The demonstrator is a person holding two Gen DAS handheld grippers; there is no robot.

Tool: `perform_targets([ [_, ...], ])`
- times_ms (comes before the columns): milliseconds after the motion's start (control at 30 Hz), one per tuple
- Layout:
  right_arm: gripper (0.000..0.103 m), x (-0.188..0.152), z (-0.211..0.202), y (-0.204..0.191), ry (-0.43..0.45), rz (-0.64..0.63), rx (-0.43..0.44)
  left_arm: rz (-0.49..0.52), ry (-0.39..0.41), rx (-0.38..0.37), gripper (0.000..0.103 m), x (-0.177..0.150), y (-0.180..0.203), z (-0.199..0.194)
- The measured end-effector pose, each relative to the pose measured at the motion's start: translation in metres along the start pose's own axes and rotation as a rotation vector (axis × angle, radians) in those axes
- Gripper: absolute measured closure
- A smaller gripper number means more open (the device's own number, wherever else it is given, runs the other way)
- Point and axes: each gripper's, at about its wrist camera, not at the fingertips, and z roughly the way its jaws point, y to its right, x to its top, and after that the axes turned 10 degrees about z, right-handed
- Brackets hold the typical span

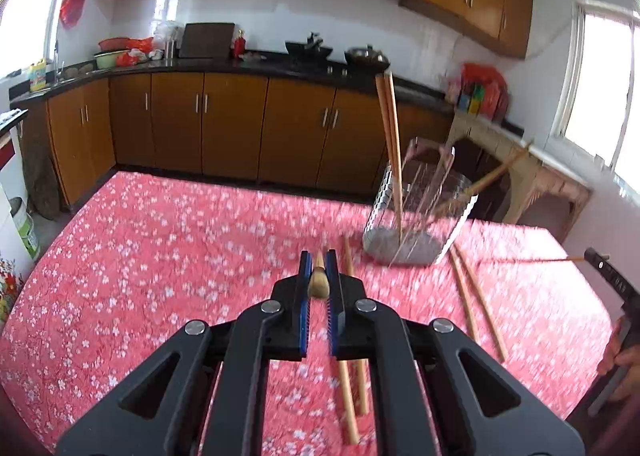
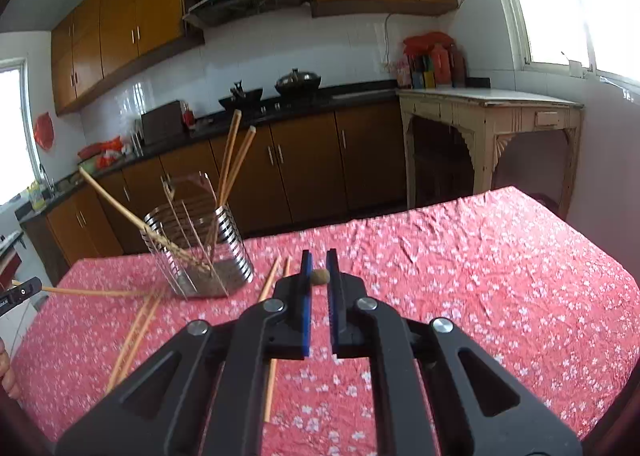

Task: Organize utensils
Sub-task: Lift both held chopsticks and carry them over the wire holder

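Note:
A slotted steel utensil holder [image 1: 416, 212] stands on the red floral tablecloth [image 1: 160, 248] and holds several wooden chopsticks [image 1: 390, 136]; it also shows in the right wrist view [image 2: 200, 252]. My left gripper [image 1: 319, 261] is shut on a chopstick [image 1: 318, 280] seen end-on. My right gripper [image 2: 319, 262] is shut on another chopstick [image 2: 321, 276], also seen end-on. Loose chopsticks lie on the cloth near the holder [image 1: 476, 300] and under my left gripper [image 1: 348, 400]. The left gripper's tip [image 2: 20, 292] shows at the left edge with its chopstick [image 2: 92, 291].
Kitchen cabinets and a dark counter [image 1: 240, 68] run behind the table. A cream side table [image 2: 488, 112] stands at the back right. The other gripper [image 1: 616, 288] and a hand are at the right edge of the left wrist view.

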Motion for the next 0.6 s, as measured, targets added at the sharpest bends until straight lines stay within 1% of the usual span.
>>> perform_targets([
  [233,0.095,0.027,-0.008,-0.010,0.085,0.005,0.034,-0.016,0.083,0.005,0.096,0.025,-0.001,-0.013],
  [400,0.095,0.035,-0.011,-0.015,0.108,-0.003,0.040,-0.016,0.101,0.014,0.096,0.034,-0.001,-0.015],
  [600,0.095,0.042,-0.015,-0.018,0.110,-0.004,0.050,-0.020,0.107,0.018,0.096,0.038,-0.004,-0.015],
])
